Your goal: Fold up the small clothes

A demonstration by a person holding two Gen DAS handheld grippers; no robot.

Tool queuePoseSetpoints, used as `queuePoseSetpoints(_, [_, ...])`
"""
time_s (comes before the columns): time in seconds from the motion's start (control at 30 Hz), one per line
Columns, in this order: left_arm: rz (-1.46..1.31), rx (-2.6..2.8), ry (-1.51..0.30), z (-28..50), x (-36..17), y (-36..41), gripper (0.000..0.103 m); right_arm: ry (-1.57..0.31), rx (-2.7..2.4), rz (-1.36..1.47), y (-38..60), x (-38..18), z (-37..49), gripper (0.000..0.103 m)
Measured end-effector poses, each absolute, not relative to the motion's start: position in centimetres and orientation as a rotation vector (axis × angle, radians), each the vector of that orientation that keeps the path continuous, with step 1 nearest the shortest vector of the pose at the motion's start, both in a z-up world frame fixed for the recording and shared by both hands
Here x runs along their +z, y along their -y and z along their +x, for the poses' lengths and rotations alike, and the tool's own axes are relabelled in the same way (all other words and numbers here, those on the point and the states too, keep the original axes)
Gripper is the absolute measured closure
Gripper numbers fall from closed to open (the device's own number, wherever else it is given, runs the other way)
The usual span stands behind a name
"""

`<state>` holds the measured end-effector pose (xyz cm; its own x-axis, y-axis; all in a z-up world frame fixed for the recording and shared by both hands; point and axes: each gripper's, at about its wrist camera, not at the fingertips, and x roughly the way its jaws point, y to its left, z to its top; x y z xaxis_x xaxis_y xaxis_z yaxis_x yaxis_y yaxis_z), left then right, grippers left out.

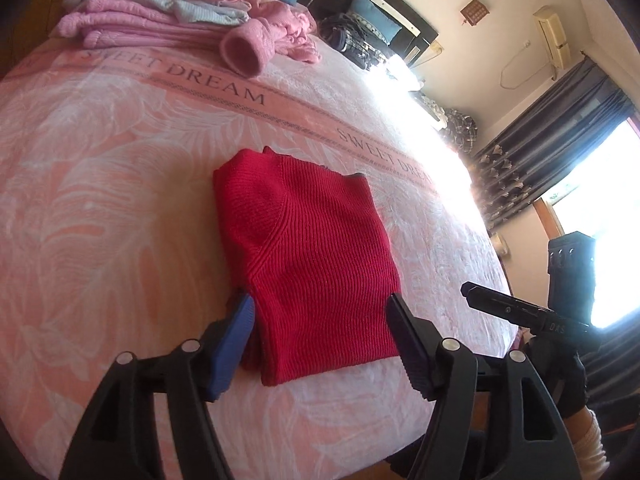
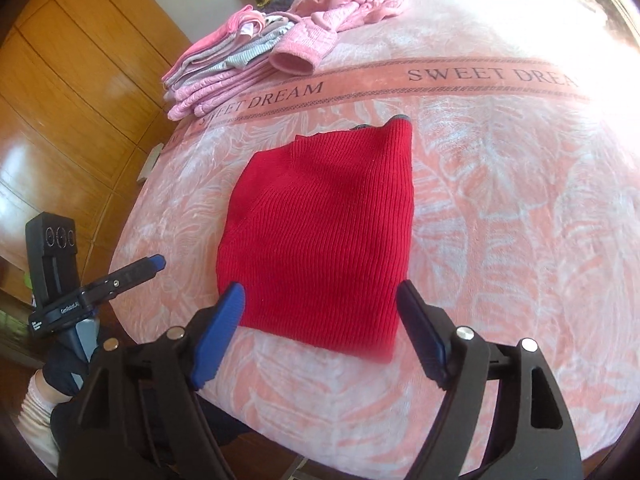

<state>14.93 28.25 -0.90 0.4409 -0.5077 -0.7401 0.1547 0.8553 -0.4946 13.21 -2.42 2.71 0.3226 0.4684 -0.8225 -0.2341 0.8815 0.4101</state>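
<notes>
Black linkage arms fill the bottom of the left wrist view, ending in the left gripper (image 1: 320, 320), its blue-padded fingers spread wide with nothing between them, straddling the near hem of the red ribbed-knit sweater (image 1: 308, 264). That sweater lies folded into a compact rectangle on the pink leaf-patterned bed blanket (image 1: 100, 208) printed with "SWEET DREAM". Far off, at the bed's back edge, sits a stack of folded pink and grey clothes (image 1: 152, 12) with a loose pink knit garment (image 1: 276, 36) beside it. At the right margin the right gripper (image 1: 474, 294) shows edge-on, off the bed edge.

From the right wrist view, the right gripper (image 2: 320, 308) is likewise wide open and empty, its pads flanking the sweater's near edge (image 2: 320, 240). The left gripper (image 2: 158, 261) shows at the left, over the bed's edge above the orange wooden floor (image 2: 60, 92).

Judging risk: a pinch taking only the top layer would likely drag the fold open, and the soft blanket could bunch into the fingers as well.

Tucked sleeves are hidden under the fold, something dark peeks out at the collar end that I cannot identify, and sun glare washes out the bed's far right side.
</notes>
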Motion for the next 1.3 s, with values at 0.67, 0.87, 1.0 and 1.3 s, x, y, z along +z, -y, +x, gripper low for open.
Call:
queuePoseSetpoints(0.67, [-0.217,-0.192,-0.965,-0.6,5.4,-28.5,0.016,-1.065,0.341,0.095,-2.2,8.0,-2.2,0.011])
queuePoseSetpoints(0.87, [-0.227,-0.183,-0.979,-1.9,4.2,-28.5,0.015,-1.049,0.367,0.103,-2.3,7.2,-4.1,0.011])
queuePoseSetpoints(1.0, [-0.178,-0.167,-0.945,-2.3,4.3,-28.2,0.015,-1.053,0.370,0.105,-1.7,6.8,-4.7,0.011])
queuePoseSetpoints(1.3, [-0.102,-0.136,-0.931,-2.5,3.5,-26.8,0.015,-1.076,0.344,0.067,-0.4,4.9,-5.8,0.011])
